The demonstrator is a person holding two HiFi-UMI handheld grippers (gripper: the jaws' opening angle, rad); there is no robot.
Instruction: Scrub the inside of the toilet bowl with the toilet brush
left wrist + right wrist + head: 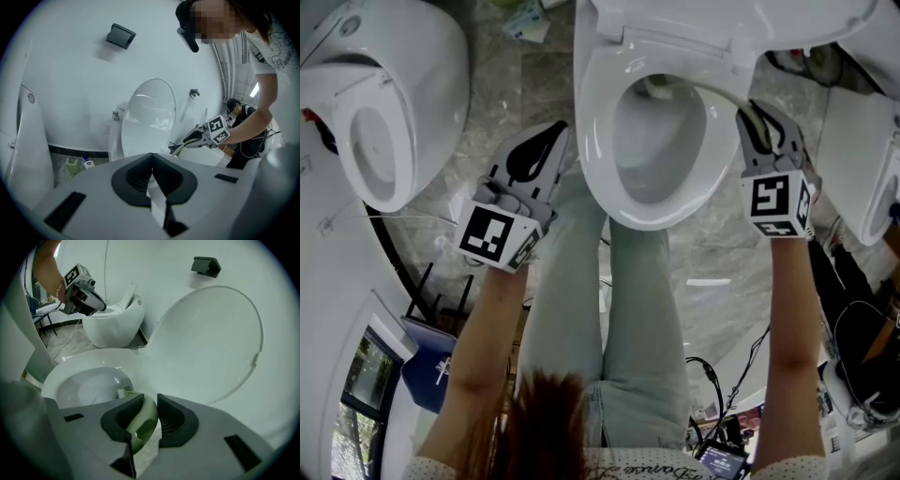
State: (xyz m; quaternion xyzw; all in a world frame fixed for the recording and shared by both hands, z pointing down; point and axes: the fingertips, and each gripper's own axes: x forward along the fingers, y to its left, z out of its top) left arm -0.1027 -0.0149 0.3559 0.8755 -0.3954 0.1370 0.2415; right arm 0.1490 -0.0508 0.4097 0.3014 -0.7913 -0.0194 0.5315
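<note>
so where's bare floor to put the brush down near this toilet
The widest bare floor lies between the left toilet and the centre toilet, partly under the left tool. A smaller strip lies right of the person's legs. It is crowded by the cables lower right and beside the right tool, which grips the brush.

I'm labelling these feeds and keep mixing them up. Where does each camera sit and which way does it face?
Head view: on the person's head, looking down into the bowl; forearms, legs, left gripper and right gripper show.
Left gripper view: rides the left gripper, facing the lid past its shut jaws; the person's right arm shows.
Right gripper view: rides the right gripper, facing the bowl along jaws shut on the brush.
Shared: each gripper view shows the other gripper.
</note>
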